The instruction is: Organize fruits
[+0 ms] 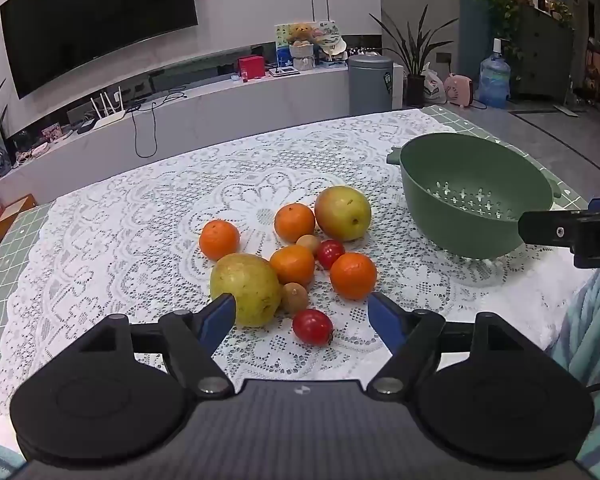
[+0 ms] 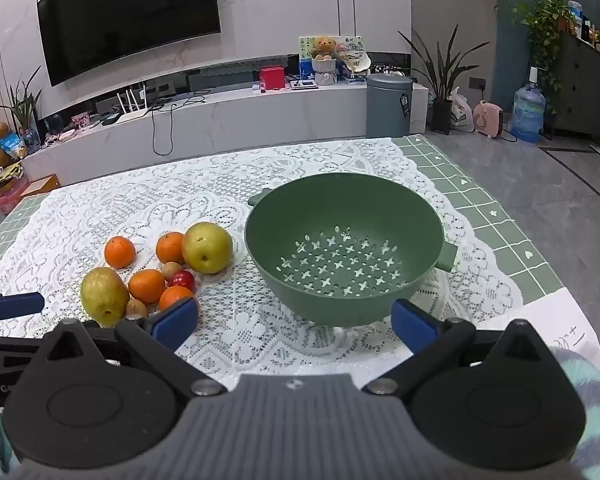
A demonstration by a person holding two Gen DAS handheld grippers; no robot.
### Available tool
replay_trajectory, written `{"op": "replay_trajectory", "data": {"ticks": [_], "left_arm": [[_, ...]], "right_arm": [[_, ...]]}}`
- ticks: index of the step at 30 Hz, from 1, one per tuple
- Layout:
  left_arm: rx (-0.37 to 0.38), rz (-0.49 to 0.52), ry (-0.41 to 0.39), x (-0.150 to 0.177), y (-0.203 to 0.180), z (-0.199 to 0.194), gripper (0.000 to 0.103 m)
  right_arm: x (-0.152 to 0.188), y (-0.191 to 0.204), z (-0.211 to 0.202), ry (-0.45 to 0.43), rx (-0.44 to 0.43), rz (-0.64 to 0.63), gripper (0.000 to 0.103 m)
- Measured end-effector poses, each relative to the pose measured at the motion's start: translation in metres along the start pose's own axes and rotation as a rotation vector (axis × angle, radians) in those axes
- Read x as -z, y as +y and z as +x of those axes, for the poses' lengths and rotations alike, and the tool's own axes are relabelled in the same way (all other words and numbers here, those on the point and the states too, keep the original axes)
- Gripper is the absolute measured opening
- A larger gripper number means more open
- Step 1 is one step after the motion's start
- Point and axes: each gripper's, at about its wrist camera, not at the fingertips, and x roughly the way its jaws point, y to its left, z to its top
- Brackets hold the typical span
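So both tongs are spread wide, nothing in them. The left gripper (image 1: 302, 312) hangs over the fruit pile (image 1: 288, 256) mid-table on the lace cloth (image 1: 100, 240); the right gripper (image 2: 294, 322) faces the colander (image 2: 344, 240), which sits empty toward the table's right edge.

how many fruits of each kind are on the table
oranges: 4
pears: 2
kiwis: 2
red tomatoes: 2
total: 10, all on the lace cloth, none in the green colander
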Motion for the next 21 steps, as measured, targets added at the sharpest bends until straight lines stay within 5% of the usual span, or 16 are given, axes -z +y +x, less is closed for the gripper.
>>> {"op": "replay_trajectory", "data": {"ticks": [21], "left_arm": [[0.011,-0.001,0.011,0.0011,-0.0009,-0.005,0.088]], "right_arm": [[-0.0055,-0.0035,0.0074,0.034,0.003,0.013,0.099]]}}
